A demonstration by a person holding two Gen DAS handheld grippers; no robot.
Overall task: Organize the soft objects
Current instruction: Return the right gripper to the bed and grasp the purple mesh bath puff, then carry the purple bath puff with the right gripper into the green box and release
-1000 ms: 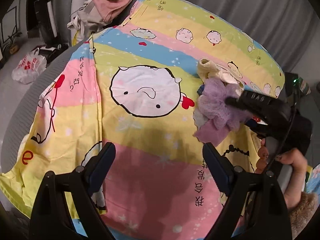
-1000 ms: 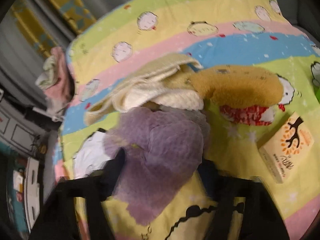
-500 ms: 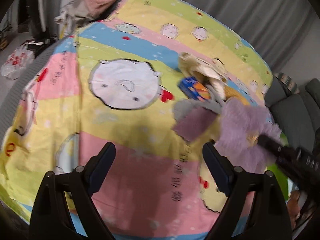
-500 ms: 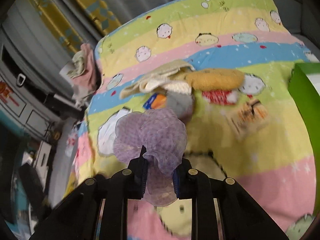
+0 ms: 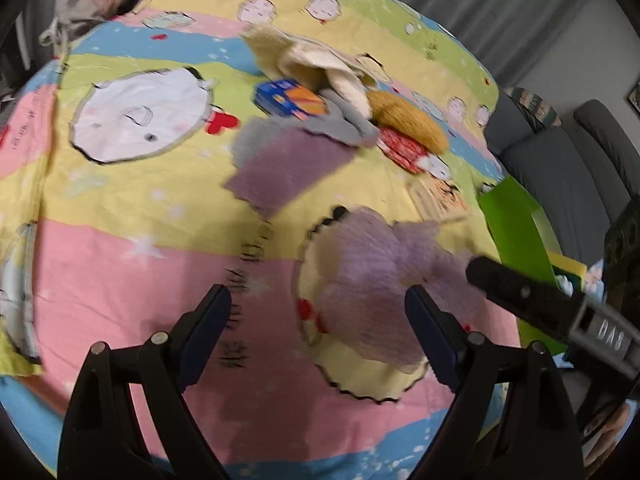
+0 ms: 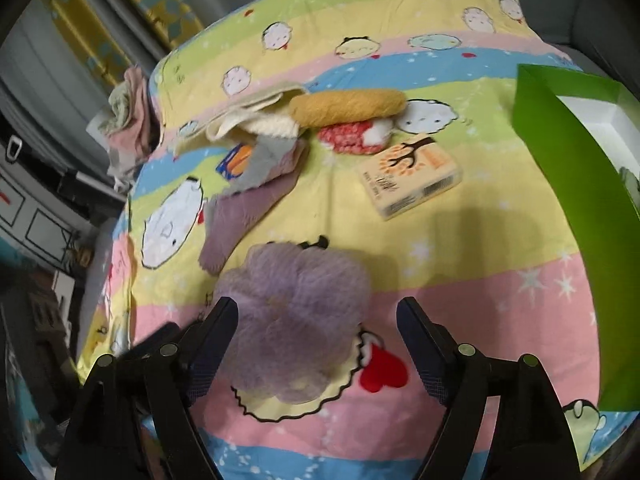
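Between opening right gripper (image 6: 316, 336) jaws: ruffled, gauzy lilac puff (image 6: 292, 320).

Crinkled, gauzy lilac mesh puff (image 6: 294, 320) on smooth matt printed cotton sheet (image 6: 460, 264). Beyond puff: flat mauve knit cloth (image 6: 244, 216), fuzzy mustard plush roll (image 6: 348, 107), ribbed cream knit (image 6: 256, 116). Right of puff: glossy green card box (image 6: 576, 184).

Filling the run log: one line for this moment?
right claw: opening, pads off purple mesh cloth lying between them on sheet | left claw: open, empty | pile: untouched | green box: at right
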